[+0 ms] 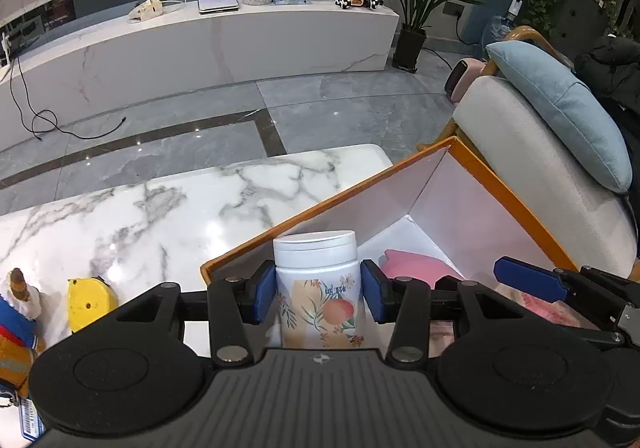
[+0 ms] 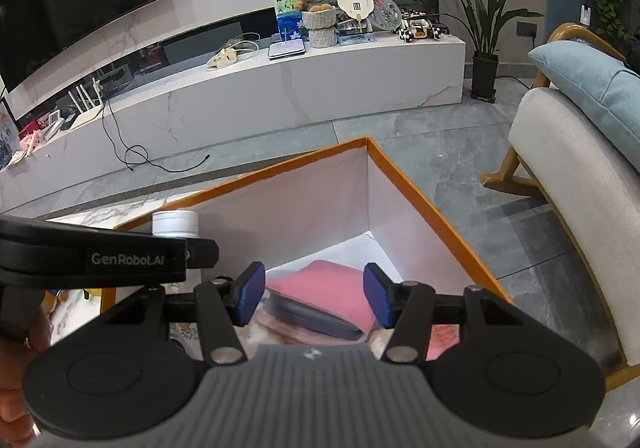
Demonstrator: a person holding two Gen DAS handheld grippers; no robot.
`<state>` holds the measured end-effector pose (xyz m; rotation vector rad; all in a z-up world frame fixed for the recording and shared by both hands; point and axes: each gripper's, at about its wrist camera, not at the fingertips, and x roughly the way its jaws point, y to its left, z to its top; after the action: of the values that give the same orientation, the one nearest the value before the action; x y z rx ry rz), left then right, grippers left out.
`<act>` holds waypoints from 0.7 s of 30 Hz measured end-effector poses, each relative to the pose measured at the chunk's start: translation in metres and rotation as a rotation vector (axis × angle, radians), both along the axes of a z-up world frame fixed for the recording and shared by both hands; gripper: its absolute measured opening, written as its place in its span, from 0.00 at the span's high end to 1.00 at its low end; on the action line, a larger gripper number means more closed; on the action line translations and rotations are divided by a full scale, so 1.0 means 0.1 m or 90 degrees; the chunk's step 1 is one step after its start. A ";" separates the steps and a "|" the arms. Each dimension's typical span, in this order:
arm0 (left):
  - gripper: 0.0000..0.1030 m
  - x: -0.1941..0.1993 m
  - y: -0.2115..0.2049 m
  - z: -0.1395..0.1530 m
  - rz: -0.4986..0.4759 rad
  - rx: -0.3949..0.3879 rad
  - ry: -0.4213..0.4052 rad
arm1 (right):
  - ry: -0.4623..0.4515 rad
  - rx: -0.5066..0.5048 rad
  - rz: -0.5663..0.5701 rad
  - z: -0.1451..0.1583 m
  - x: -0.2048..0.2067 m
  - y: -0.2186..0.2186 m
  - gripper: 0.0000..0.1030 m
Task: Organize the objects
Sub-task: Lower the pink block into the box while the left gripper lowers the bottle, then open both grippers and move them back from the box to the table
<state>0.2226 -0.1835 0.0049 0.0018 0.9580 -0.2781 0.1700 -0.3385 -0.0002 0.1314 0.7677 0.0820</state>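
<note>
My left gripper [image 1: 319, 290] is shut on a white jar [image 1: 320, 280] with a peach and flower print and a white lid, held upright over the near left corner of the orange-rimmed box [image 1: 336, 200]. The jar's lid also shows in the right wrist view [image 2: 175, 223]. My right gripper [image 2: 314, 294] is open and empty, hovering over the box [image 2: 420, 200]. Below it lie a pink flat item [image 2: 332, 288] and a dark pouch [image 2: 312, 320]. The pink item shows in the left wrist view [image 1: 416, 268] too.
The box sits on a white marble table [image 1: 160, 216]. A yellow tape measure [image 1: 90, 302] and a stuffed toy [image 1: 18, 312] lie at the table's left. A grey armchair [image 1: 532, 176] with a blue cushion stands right of the box.
</note>
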 end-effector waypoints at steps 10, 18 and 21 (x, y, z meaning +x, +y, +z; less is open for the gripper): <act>0.44 -0.08 -0.05 0.16 -0.009 0.030 -0.043 | -0.010 0.008 -0.005 0.05 -0.02 0.02 0.35; 0.44 -0.11 -0.09 0.19 -0.028 0.033 -0.045 | -0.009 0.009 0.000 0.06 -0.04 0.03 0.35; 0.41 -0.15 -0.06 0.23 -0.031 0.022 -0.052 | -0.009 0.007 0.003 0.07 -0.05 0.04 0.35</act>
<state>0.2073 -0.1890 0.0275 0.0684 0.8822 -0.3039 0.1651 -0.3343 0.0068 0.1391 0.7528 0.0908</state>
